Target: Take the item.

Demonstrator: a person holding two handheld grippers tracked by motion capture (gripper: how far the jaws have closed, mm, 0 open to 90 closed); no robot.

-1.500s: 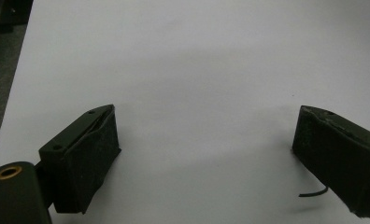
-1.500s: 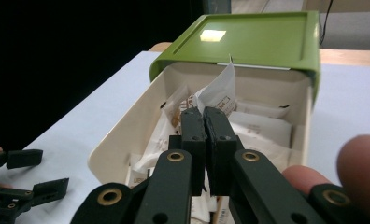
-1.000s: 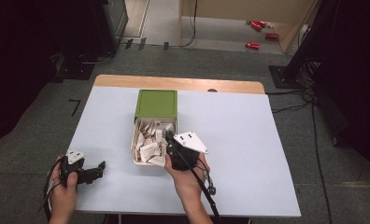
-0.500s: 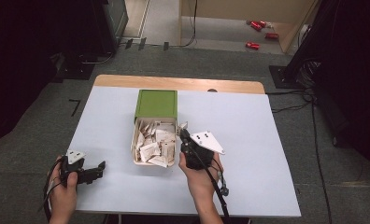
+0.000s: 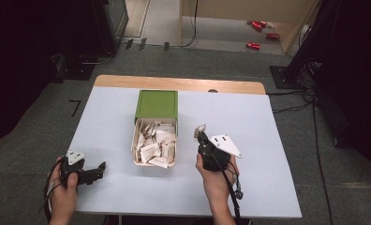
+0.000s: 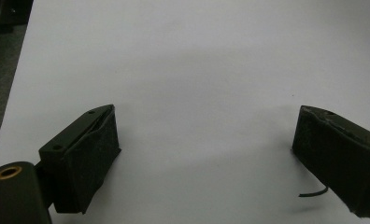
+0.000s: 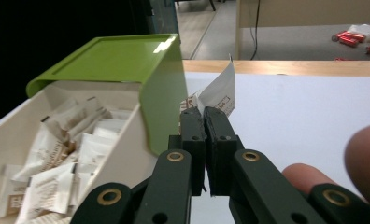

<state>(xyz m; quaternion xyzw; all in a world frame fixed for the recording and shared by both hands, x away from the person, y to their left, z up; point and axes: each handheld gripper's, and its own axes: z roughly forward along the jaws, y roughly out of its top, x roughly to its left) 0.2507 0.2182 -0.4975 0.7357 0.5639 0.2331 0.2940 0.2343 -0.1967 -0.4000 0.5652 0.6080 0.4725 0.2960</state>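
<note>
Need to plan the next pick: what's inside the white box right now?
The white box holds a loose heap of small paper packets. Its far end sits under the green lid, so whatever lies there is hidden. The right gripper pinches one packet outside the box.

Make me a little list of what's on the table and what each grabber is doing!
table: white top with a wooden far edge
box: cream tray full of small paper packets, its green lid slid toward the far side
right gripper: jaws shut on one paper packet, held up to the right of the box
left gripper: jaws wide open, nothing between them, low over the bare table at the near left corner
floor behind the table: red things, too small to name
</note>
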